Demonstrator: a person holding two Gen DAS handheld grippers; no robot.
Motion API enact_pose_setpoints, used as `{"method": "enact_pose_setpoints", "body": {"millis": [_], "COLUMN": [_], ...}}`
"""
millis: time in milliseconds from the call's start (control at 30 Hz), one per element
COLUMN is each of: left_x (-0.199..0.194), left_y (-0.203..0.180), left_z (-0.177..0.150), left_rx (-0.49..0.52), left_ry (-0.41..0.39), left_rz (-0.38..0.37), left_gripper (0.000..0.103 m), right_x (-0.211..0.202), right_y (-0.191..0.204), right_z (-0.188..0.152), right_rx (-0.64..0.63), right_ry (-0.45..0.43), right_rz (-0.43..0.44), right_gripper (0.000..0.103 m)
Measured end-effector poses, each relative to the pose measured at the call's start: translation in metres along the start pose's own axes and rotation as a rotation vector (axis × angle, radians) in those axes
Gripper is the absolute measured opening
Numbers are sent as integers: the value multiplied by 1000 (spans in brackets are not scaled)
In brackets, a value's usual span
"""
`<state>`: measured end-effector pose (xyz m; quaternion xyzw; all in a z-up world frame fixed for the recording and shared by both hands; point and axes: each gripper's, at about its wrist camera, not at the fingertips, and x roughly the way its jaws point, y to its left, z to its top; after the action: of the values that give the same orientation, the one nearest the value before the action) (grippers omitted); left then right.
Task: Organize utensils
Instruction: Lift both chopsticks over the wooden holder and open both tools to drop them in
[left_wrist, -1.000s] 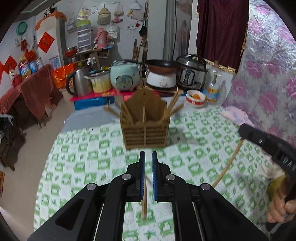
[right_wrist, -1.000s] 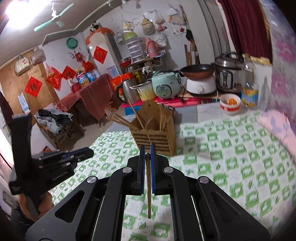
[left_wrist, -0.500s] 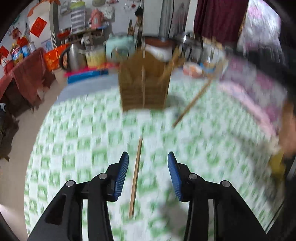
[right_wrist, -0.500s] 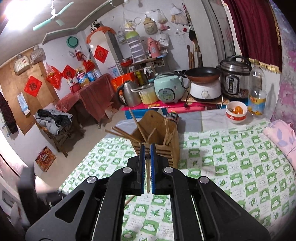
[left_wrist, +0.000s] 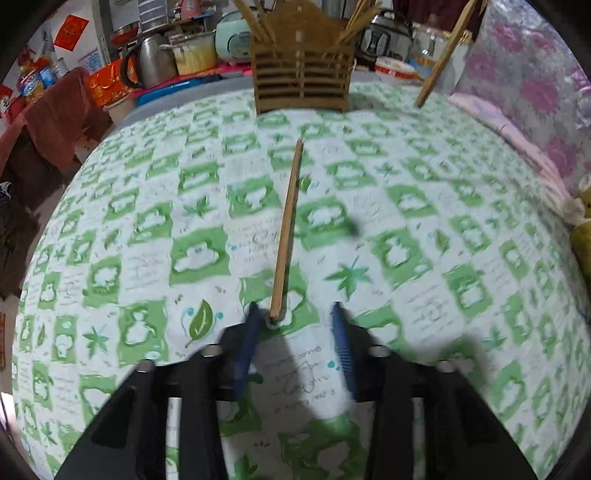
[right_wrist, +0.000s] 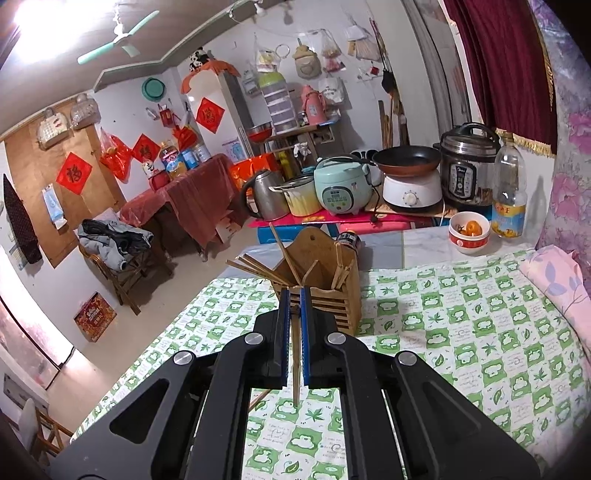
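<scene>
1. Left gripper (left_wrist: 295, 314) — blue-padded fingers spread apart, low over the green-and-white checked tablecloth (left_wrist: 147, 229); nothing between them.
2. A thin wooden chopstick (left_wrist: 287, 229) lies flat on the cloth, its near end just inside the left finger pad (left_wrist: 248, 332), its far end pointing toward the slatted wooden utensil holder (left_wrist: 301, 83). Contact between pad and stick: cannot tell.
3. The holder stands upright at the far edge of the cloth, with several chopsticks leaning out of its left and right compartments.
4. Right gripper (right_wrist: 294, 299) — fingers together, clamped on a second wooden chopstick (right_wrist: 296, 363) that hangs down between the blue pads, its lower tip clear of the cloth.
5. In the right wrist view this gripper is raised, just in front of the holder (right_wrist: 321, 288).
6. In the left wrist view the held chopstick (left_wrist: 445, 57) shows at upper right, tilted, in the air beside the holder.
7. Behind the table: a mint-green rice cooker (right_wrist: 343, 188) and a steel kettle (right_wrist: 264, 197).
</scene>
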<state>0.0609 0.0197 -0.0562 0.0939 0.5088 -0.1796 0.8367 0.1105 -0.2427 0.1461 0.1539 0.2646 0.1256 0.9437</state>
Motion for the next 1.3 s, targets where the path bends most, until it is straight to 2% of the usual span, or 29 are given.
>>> {"method": "enact_pose_setpoints", "body": {"millis": [33,67,100,167,233,333,600,833,967,1067,1167,1300], "left_x": [0,-1,0,-4,-14,-39,-96,-117,-133,-145,-140,-111], "left_y": [0,1,4,8,7,4,-6,-19,-20,-16,-10,3], "left_z": [0,0,1,4,9,29,140,223,268,296,320,336], "left_rx": [0,-8,-26,-56,-56,-58,-15,3,-10,-32,-57,-122], "left_ry": [-12,-16,-6,-16,-42,-88,-180,-205,-272,-351,-405,-422], "left_rz": [-6,-10,-47,-70,-60,-83,-61,-27,-5,24,71,61], "left_gripper": [28,12,6,6,6,6,6,6,6,6,6,6], "right_x": [0,-1,-1,-1,-1,1,15,43,56,61,72,99], "right_y": [1,2,2,3,3,5,11,13,13,14,12,8], "right_z": [0,-1,-1,-3,-3,-4,12,38,58,77,95,101], "right_rx": [-2,-7,-9,-13,-17,-25,-66,-93,-82,-72,-52,-44], "right_ry": [1,3,4,6,7,8,-2,-5,-28,-75,-125,-166], "right_rz": [-2,-4,-5,-8,-11,-20,-68,-119,-120,-116,-118,-149], "right_gripper": [6,6,6,6,6,6,6,6,6,6,6,6]}}
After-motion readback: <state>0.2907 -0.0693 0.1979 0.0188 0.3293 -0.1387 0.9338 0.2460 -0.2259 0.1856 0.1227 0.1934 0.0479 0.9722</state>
